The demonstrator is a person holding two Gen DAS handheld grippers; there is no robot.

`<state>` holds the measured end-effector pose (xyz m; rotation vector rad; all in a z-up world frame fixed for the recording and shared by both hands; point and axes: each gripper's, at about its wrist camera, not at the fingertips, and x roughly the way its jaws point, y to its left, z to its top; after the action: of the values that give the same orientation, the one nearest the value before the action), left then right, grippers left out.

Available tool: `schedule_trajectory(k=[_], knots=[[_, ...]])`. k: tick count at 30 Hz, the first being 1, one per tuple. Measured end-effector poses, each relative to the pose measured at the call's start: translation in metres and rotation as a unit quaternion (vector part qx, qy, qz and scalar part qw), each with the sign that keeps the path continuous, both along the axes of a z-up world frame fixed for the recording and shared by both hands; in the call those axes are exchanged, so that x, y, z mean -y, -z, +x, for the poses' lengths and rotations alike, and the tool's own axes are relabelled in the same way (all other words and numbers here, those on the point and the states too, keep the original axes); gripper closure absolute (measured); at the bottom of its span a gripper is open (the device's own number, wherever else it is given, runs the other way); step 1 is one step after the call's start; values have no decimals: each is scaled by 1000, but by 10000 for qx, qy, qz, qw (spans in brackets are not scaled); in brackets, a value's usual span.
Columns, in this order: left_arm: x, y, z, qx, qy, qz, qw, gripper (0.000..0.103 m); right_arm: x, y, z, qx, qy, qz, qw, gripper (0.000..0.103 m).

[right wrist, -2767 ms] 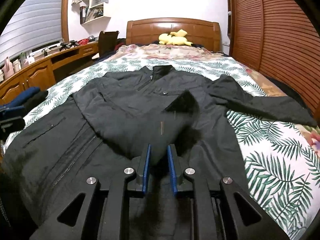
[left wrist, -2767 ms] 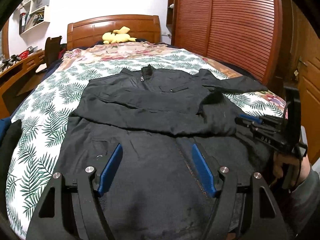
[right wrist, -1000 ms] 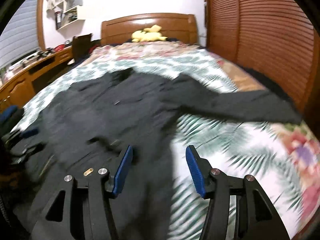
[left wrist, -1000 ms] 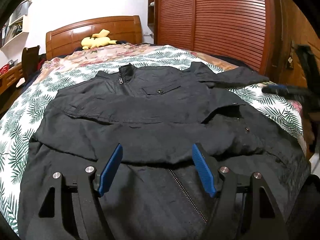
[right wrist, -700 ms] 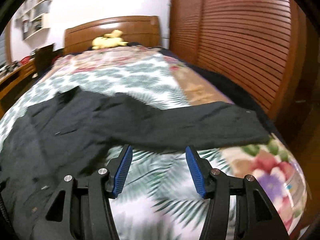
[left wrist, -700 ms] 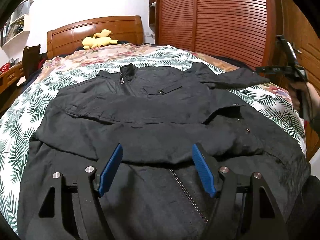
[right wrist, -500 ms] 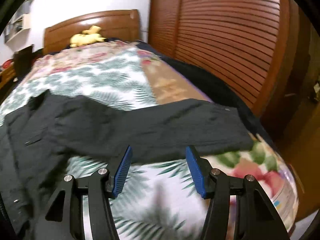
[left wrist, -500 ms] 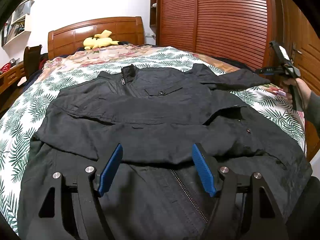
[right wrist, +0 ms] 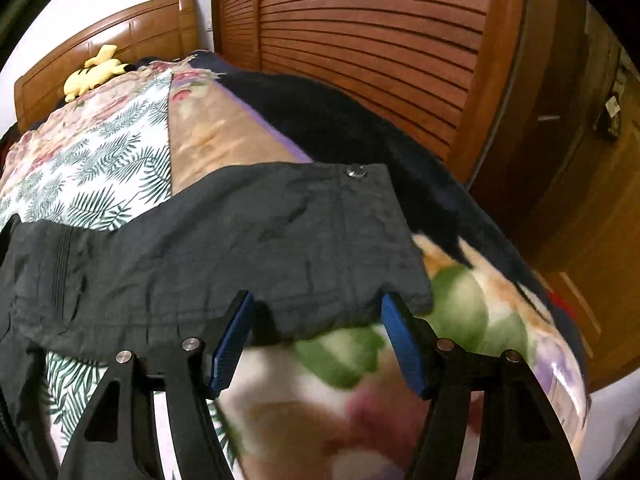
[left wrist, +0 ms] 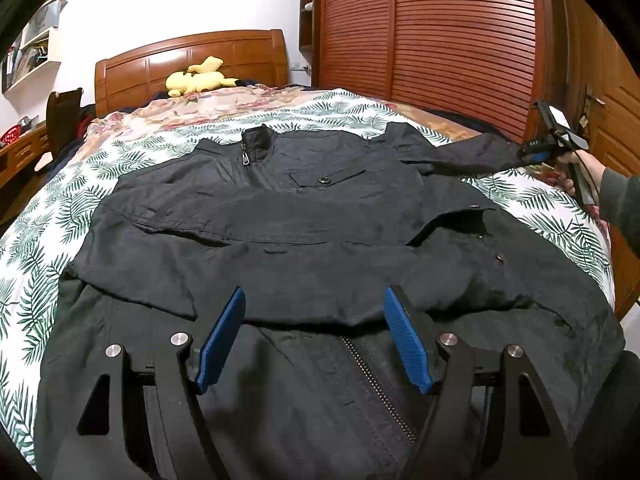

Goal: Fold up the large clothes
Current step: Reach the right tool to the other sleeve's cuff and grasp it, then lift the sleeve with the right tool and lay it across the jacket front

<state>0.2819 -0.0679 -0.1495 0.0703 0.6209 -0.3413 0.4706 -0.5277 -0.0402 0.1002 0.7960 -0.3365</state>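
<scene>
A large black zip jacket [left wrist: 304, 240] lies face up on the bed, collar toward the headboard, one sleeve folded across its chest. Its other sleeve [left wrist: 472, 154] stretches out to the right. My left gripper [left wrist: 316, 340] is open and empty, hovering over the jacket's lower front by the zipper. My right gripper [right wrist: 316, 334] is open, its blue pads straddling the near edge of that sleeve's cuff [right wrist: 320, 240], which has a metal snap. In the left wrist view the right gripper [left wrist: 536, 150] sits at the sleeve's end.
The bed has a palm-leaf cover [left wrist: 60, 208] and a floral blanket [right wrist: 360, 400]. A yellow plush toy [left wrist: 196, 78] lies by the wooden headboard [left wrist: 192, 60]. A slatted wooden wardrobe [left wrist: 440, 32] stands close on the right. A desk [left wrist: 16, 152] stands at the left.
My right gripper let go of the folded sleeve, opened, and swung right to the outstretched sleeve's cuff, coming in close. My left gripper stayed open over the jacket's lower front.
</scene>
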Motion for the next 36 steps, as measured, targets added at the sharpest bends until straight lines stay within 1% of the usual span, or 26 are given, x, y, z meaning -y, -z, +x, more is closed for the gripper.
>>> schedule_trajectory(k=[4,6,7,8,9,10,12,13,15,19,22,26,29,34,36], knots=[[0,0,0,-9,2,1,10000,31,2,7,12,-211,148,14,9997,34],[0,1,0,-20,4,0,10000,31,-2,10,19,-330,121,-115,9993,34],[0,1,0,-23,4,-2,10000,31,-5,14,28,-454,45,-225,9987,36],[1,1,0,-22,5,-3,10000,31,-12,17,34,-644,-83,-445,9969,47],[1,1,0,-21,9,-6,10000,31,-19,17,37,-755,-209,-633,9949,61],[1,1,0,-23,7,-5,10000,31,-26,16,39,-812,-361,-682,9937,69],[1,1,0,-13,4,-7,10000,31,-39,10,38,-842,-475,-892,9913,76],[1,1,0,-4,0,-7,10000,31,-46,6,37,-772,-524,-984,9908,77],[1,0,-1,15,-18,-6,10000,31,-61,-6,33,-493,-555,-1125,9909,80],[-1,-1,-2,42,-21,-33,10000,31,-92,-38,8,155,-665,-1314,9890,82],[-1,-3,-3,63,-25,-53,10000,31,-126,-64,-7,520,-958,-1405,9841,82],[-4,-6,-5,136,-70,-104,9998,31,-181,-96,-38,860,-1465,-1564,9730,83],[-12,-10,-5,164,-150,-232,9995,31,-224,-112,-61,1068,-1847,-1628,9633,83],[-26,-17,-9,160,-275,-351,9989,31,-289,-130,-101,1395,-2398,-1779,9441,83],[-30,-19,-12,179,-303,-359,9987,31,-311,-130,-114,1537,-2607,-1770,9365,83]])
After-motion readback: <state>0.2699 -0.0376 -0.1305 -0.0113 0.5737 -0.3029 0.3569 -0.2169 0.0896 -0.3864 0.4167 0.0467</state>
